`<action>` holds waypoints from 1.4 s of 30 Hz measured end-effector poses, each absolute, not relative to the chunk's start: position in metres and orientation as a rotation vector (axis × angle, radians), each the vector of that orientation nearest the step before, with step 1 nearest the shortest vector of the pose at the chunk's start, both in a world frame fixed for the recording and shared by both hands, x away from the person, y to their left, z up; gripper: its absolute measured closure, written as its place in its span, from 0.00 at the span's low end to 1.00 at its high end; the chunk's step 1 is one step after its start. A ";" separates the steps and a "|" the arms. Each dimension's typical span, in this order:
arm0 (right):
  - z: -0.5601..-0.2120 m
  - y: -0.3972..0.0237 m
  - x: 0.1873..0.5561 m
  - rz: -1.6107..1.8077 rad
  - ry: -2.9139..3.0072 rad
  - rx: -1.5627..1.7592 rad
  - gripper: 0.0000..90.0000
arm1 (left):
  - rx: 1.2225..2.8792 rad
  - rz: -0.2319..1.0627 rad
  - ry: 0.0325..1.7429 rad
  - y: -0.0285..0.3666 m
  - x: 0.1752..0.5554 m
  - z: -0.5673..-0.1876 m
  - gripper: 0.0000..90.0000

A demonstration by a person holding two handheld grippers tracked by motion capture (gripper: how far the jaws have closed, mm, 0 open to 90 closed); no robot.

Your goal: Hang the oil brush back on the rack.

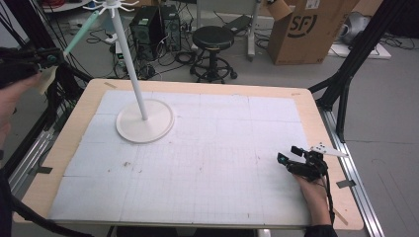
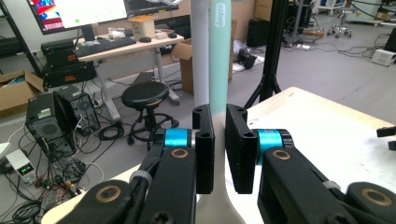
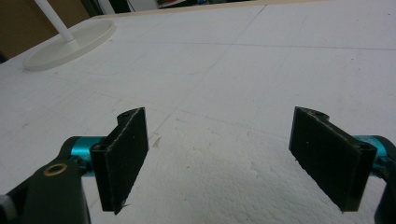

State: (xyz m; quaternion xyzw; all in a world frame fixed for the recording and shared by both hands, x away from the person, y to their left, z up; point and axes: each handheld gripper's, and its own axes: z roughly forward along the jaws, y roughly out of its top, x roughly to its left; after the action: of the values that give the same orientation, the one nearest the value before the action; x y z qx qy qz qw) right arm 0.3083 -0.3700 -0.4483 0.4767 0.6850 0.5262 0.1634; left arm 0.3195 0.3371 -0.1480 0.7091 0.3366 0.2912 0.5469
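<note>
Mint-green handle (image 2: 219, 56) clamped in left gripper (image 2: 219, 149) jaws, long axis pointing at white stand (image 1: 144, 118) pole; right gripper (image 3: 224, 163) jaws wide open, empty, resting well apart on table (image 1: 316, 106)

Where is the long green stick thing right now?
In the high view the mint-green stick is at the far left, raised off the table, pinched in the left gripper, its tip pointing toward the white stand.

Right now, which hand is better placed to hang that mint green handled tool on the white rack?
Left. Its gripper is shut on the mint green tool right beside the rack pole. The right gripper rests open on the white mat, far from the rack.
</note>
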 end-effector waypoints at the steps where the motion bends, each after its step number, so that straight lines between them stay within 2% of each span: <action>1: -0.448 -0.370 0.309 1.500 1.952 1.356 0.21 | 1.679 0.688 0.798 0.337 0.320 -0.148 0.91; 19: -0.448 -0.370 0.308 1.500 1.954 1.358 0.21 | 1.707 0.681 0.804 0.331 0.326 -0.157 0.90; 20: -0.448 -0.370 0.309 1.500 1.952 1.355 0.21 | 1.699 0.685 0.805 0.330 0.326 -0.157 0.88; 23: -0.448 -0.370 0.309 1.500 1.953 1.355 0.21 | 1.682 0.677 0.816 0.331 0.325 -0.156 0.66; 29: -0.448 -0.370 0.309 1.500 1.953 1.355 0.21 | 1.676 0.670 0.781 0.332 0.318 -0.164 0.40; 32: -0.448 -0.370 0.309 1.500 1.954 1.355 0.21 | 1.671 0.654 0.765 0.334 0.315 -0.177 0.35; 42: -0.448 -0.370 0.308 1.495 1.953 1.350 0.21 | 1.696 0.554 0.722 0.332 0.310 -0.254 0.33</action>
State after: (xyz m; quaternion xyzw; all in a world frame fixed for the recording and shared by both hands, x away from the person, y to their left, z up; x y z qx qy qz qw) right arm 0.3084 -0.3700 -0.4484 0.4744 0.6863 0.5254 0.1672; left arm 0.3101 0.3316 -0.2544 0.7230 0.3080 0.2361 0.5716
